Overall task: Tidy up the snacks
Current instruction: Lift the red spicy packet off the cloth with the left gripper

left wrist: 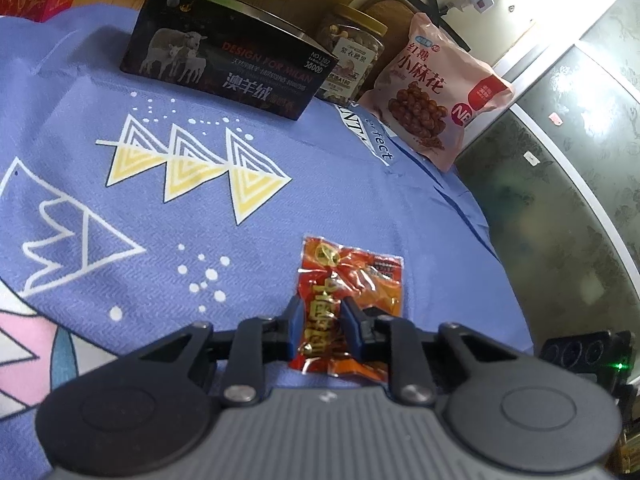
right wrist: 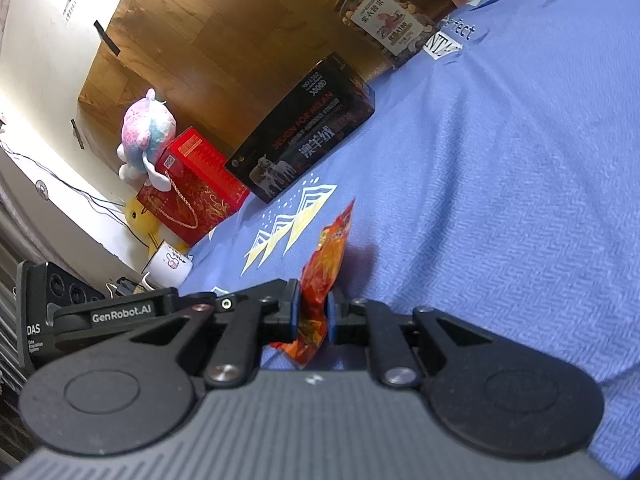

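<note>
We have both the left gripper [left wrist: 321, 322] and the right gripper [right wrist: 313, 312] with jaws clamped on red snack packets [left wrist: 352, 296], seemingly bound for the black box [left wrist: 224, 66].

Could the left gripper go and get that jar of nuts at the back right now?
Probably not yet. The left gripper sits around an orange snack packet, so it must release that first. Otherwise the blue cloth toward the nut jar looks clear, though a black box stands close beside it.

Two low close views, shared tablecloth [left wrist: 360, 184]
</note>
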### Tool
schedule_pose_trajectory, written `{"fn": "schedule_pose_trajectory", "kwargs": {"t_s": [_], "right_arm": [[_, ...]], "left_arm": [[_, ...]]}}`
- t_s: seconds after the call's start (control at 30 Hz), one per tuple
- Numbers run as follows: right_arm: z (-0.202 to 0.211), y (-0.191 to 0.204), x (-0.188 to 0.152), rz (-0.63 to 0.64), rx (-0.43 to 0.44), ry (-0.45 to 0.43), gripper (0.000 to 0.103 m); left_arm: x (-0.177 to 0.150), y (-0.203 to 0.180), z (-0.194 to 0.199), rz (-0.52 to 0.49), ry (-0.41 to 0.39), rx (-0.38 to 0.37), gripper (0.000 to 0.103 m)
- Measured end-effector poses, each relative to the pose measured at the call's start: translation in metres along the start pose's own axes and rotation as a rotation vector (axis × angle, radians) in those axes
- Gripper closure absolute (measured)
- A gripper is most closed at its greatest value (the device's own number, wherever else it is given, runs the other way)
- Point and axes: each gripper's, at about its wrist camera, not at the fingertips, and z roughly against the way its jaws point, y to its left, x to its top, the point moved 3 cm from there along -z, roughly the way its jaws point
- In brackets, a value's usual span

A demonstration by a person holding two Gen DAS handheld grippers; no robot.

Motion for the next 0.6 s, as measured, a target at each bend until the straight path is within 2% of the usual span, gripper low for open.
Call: {"fn": "schedule_pose_trajectory", "kwargs": {"t_s": [0.13,0.27,0.6], "right_arm": [[-0.001,0.016,0.004,0.075,0.001,-0.005,0.087],[-0.011,0.024,0.009,0.085,0.031,0.016,0.087],[-0.014,0.022,-0.006,0.043,0.016,0.06,0.087]], "left_arm": [[0.004,0.002,0.011,0.016,-0.032,-0.002,0.083],[0.008,0.008,0.022,0.041,-0.065,0.004,0.083],[-0.007,0.019,0.026,0.06,-0.041,0.019,0.083]]}}
